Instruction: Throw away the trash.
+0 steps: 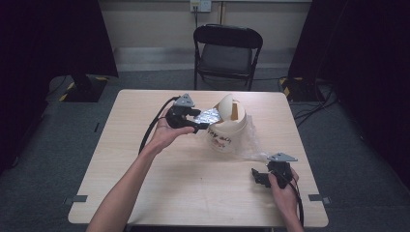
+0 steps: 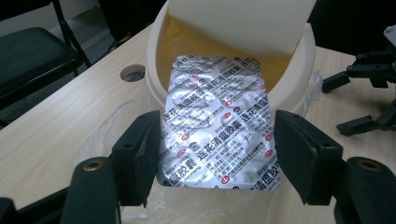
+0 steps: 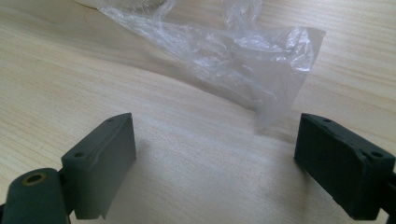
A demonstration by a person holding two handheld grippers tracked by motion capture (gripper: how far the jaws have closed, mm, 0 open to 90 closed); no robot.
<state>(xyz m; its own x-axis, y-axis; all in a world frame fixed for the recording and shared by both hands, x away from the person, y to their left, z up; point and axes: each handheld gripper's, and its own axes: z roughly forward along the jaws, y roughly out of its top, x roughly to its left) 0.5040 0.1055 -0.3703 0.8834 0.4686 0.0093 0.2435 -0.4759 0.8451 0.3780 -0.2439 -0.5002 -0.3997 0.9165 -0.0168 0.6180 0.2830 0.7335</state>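
Jaws of left gripper pinching foil blister pack, apparently over bin, right gripper spread, empty.

A black folding chair stands behind the wooden table on grey carpet, dark curtains alongside.

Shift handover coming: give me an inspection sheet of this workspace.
Surface: light wooden table, with a round hole near the bin.
Job's things: silver blister pack clamped in the left tool, held at the open mouth of the cream swing-lid bin.
Clutter: clear plastic bag lying beside the bin.
Grippers: left tool shut on the pack; right tool open, nothing between its jaws, low over the table.
Cables: black cable trailing from the left tool.
Surroundings: black folding chair behind the table, wall socket, dark curtains.
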